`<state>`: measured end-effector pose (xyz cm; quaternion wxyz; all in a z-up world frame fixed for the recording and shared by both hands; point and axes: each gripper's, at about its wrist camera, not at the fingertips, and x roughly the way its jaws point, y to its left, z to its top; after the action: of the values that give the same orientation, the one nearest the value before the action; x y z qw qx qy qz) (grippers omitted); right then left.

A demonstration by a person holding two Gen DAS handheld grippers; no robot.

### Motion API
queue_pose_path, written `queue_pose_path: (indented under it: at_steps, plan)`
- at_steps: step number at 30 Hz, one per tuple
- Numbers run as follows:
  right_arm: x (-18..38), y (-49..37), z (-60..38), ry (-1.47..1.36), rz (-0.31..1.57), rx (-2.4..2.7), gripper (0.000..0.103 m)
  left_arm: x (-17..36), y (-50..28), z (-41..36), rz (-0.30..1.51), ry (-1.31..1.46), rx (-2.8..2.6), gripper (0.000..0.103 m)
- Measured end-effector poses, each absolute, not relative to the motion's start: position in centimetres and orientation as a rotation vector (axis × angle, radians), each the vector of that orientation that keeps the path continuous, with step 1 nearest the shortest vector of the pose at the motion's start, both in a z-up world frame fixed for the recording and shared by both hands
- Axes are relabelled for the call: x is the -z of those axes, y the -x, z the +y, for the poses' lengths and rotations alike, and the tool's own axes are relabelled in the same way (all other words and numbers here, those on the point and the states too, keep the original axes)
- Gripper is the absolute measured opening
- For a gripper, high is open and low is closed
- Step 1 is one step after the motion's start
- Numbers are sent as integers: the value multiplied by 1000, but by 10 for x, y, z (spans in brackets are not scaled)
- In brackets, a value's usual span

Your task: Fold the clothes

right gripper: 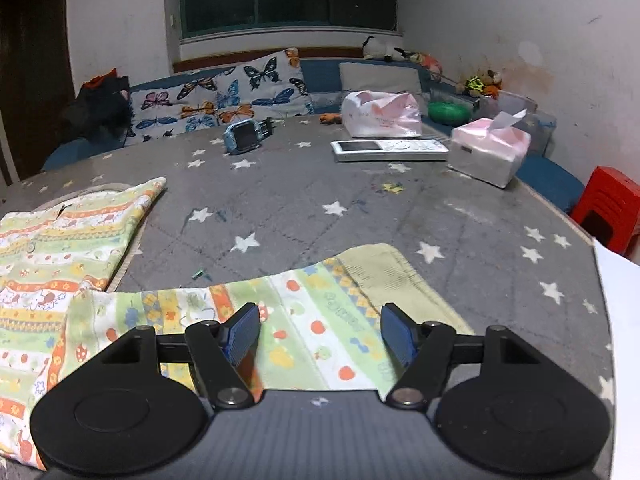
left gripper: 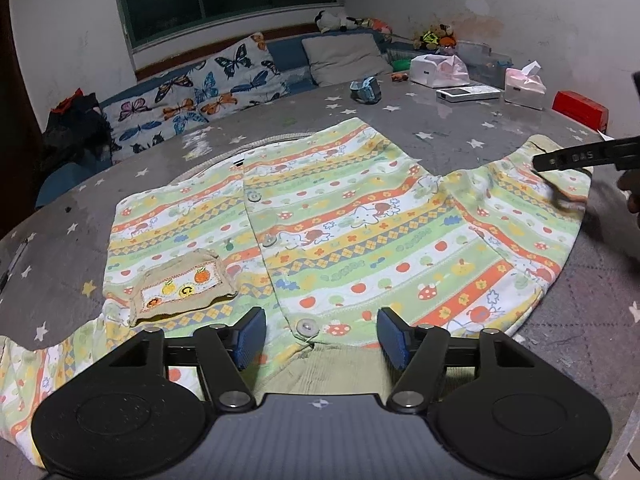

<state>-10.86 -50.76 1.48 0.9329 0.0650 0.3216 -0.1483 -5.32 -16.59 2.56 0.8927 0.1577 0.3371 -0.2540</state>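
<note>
A child's striped cardigan (left gripper: 340,220) with elephants, fruit and snap buttons lies spread flat on the grey star-print table (left gripper: 440,120). My left gripper (left gripper: 320,334) is open, hovering over the ribbed hem near the bottom button. A beige pocket patch (left gripper: 180,284) sits on the left front. In the right wrist view, my right gripper (right gripper: 318,338) is open above the outstretched sleeve (right gripper: 312,320), near its green cuff (right gripper: 384,272). The right gripper also shows in the left wrist view (left gripper: 576,160) at the sleeve end.
At the table's far side are a blue toy watch (right gripper: 244,136), a white remote (right gripper: 388,150), a tissue box (right gripper: 492,152) and a pink plastic bag (right gripper: 380,116). A red stool (right gripper: 608,208) stands right. A sofa with butterfly pillows (left gripper: 200,92) lies behind.
</note>
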Motion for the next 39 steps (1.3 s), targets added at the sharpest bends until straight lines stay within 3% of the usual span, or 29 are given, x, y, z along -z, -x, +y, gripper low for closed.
queue_pose_path:
  at_steps: [4, 7, 13, 17, 26, 28, 30, 31, 39]
  plan:
    - [-20, 125, -521, -162, 637, 354, 67, -35, 56, -168, 697, -310, 534, 74]
    - [-18, 133, -533, -175, 653, 381, 59, -41, 59, -172, 692, -303, 541, 78]
    - [-12, 139, -544, -198, 664, 385, 53, -42, 62, -183, 698, -310, 550, 79]
    - [-11, 138, -544, -179, 660, 391, 43, -42, 63, -187, 704, -311, 544, 79]
    - [-10, 136, -553, -176, 655, 401, 44, -40, 55, -187, 740, -287, 521, 80]
    - [-10, 137, -553, -182, 652, 387, 35, -39, 54, -190, 746, -288, 517, 80]
    - [-11, 137, -554, -212, 645, 367, 15, -37, 52, -195, 754, -290, 516, 80]
    - [-12, 138, -554, -227, 642, 357, 11, -37, 52, -199, 757, -295, 516, 80]
    - [-35, 153, -561, -351, 551, 305, 7, -25, 52, -226, 769, -336, 544, 80]
